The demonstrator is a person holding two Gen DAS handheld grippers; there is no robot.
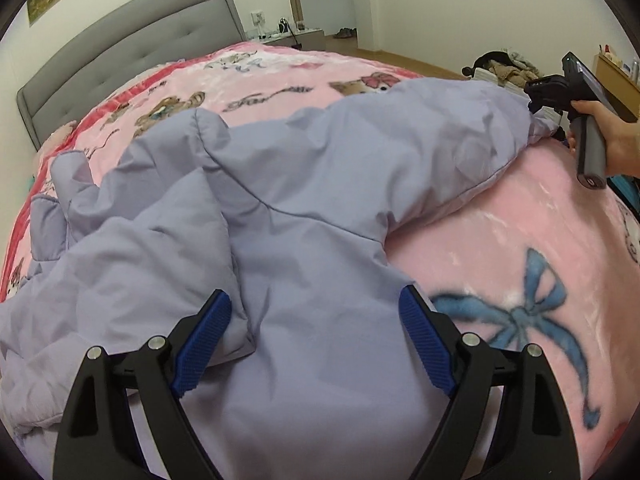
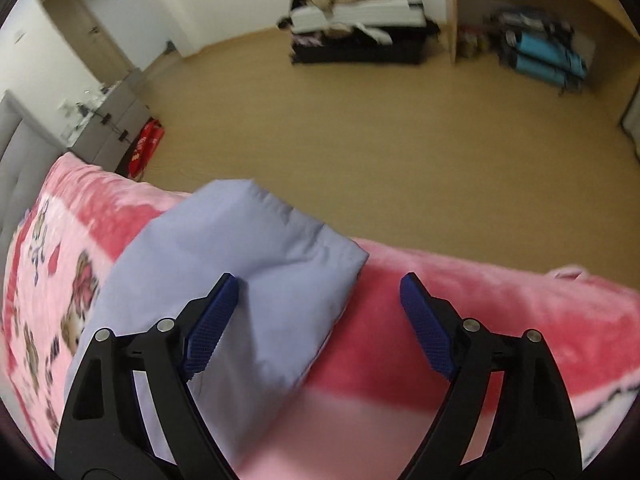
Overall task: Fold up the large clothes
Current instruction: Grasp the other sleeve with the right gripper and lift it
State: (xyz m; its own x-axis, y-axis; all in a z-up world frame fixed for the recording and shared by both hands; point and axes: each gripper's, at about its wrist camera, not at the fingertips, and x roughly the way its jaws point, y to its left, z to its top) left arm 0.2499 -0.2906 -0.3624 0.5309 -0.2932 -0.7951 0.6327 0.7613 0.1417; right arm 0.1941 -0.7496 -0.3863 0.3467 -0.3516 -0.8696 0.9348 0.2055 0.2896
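A large lavender padded jacket [image 1: 280,208] lies spread on the pink blanket [image 1: 500,216] of a bed. My left gripper [image 1: 316,320] is open, its blue pads over the jacket's lower body, holding nothing. One sleeve stretches to the far right, where the right gripper [image 1: 560,120] sits at the cuff, held by a hand. In the right wrist view the right gripper [image 2: 318,300] is open above the sleeve end [image 2: 240,264] near the bed's edge; the left pad [image 2: 212,332] rests by the cloth.
A grey padded headboard [image 1: 128,60] stands at the back left. Beyond the bed edge is tan floor [image 2: 380,128] with an open suitcase piled with clothes [image 2: 360,28], a rolled blue mat [image 2: 544,56] and a low cabinet [image 2: 108,120].
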